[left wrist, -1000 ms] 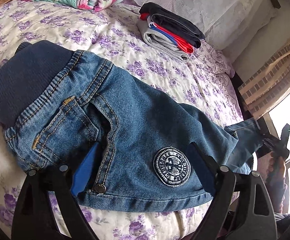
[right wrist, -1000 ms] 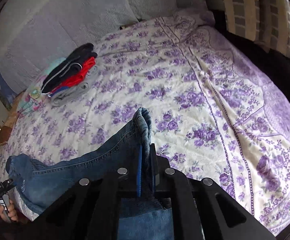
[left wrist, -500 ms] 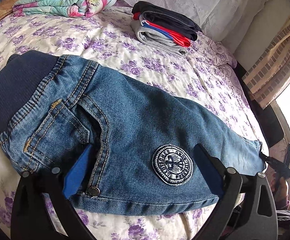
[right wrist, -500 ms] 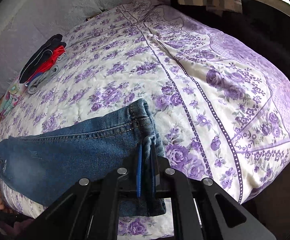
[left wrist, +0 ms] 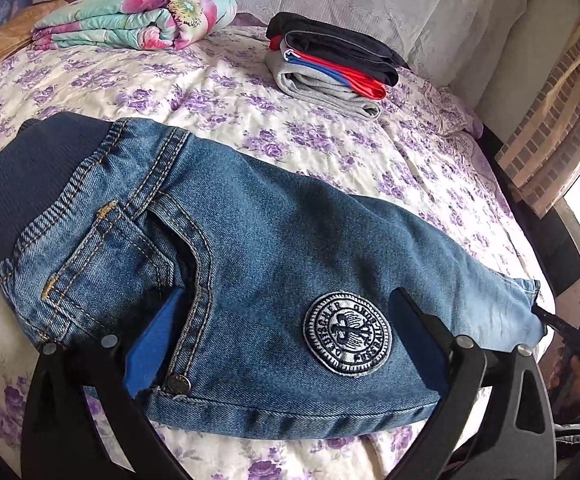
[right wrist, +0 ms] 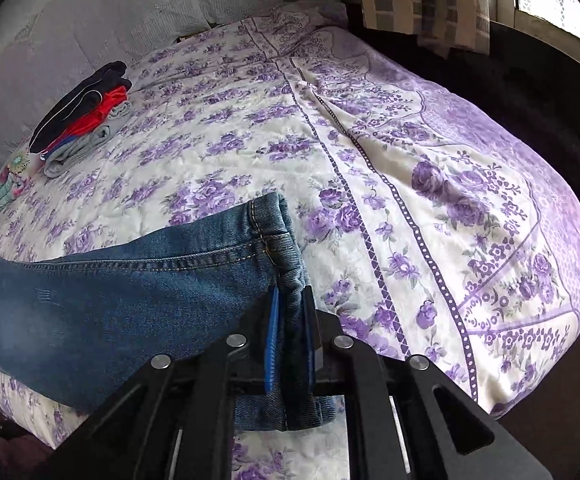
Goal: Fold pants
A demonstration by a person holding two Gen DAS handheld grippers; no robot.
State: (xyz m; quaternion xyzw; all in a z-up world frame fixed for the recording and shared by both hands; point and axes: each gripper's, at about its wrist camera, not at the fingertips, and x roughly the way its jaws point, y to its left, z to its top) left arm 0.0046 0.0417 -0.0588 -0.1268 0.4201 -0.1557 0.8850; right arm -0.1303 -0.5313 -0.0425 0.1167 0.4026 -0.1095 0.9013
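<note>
A pair of small denim jeans (left wrist: 274, 264) lies flat on the purple-flowered bedspread (left wrist: 218, 92), folded lengthwise, its dark ribbed waistband (left wrist: 22, 188) at one end and the leg hems (right wrist: 282, 256) at the other. A round embroidered patch (left wrist: 348, 334) sits on the denim near the front fold. The left gripper (left wrist: 286, 340) hangs over the hip of the jeans with its jaws spread wide, one blue pad beside the pocket seam, the other past the patch, neither pinching the cloth. The right gripper (right wrist: 290, 340) is at the hem end; its jaws have just been opening and now stand narrow, the hem cloth between the pads. Beyond the jeans, toward the pillows, rests a stack of folded clothes (left wrist: 330, 68) in grey, blue, red and black. Further along from the jeans' waistband lies a rolled floral quilt (left wrist: 138, 20).
</note>
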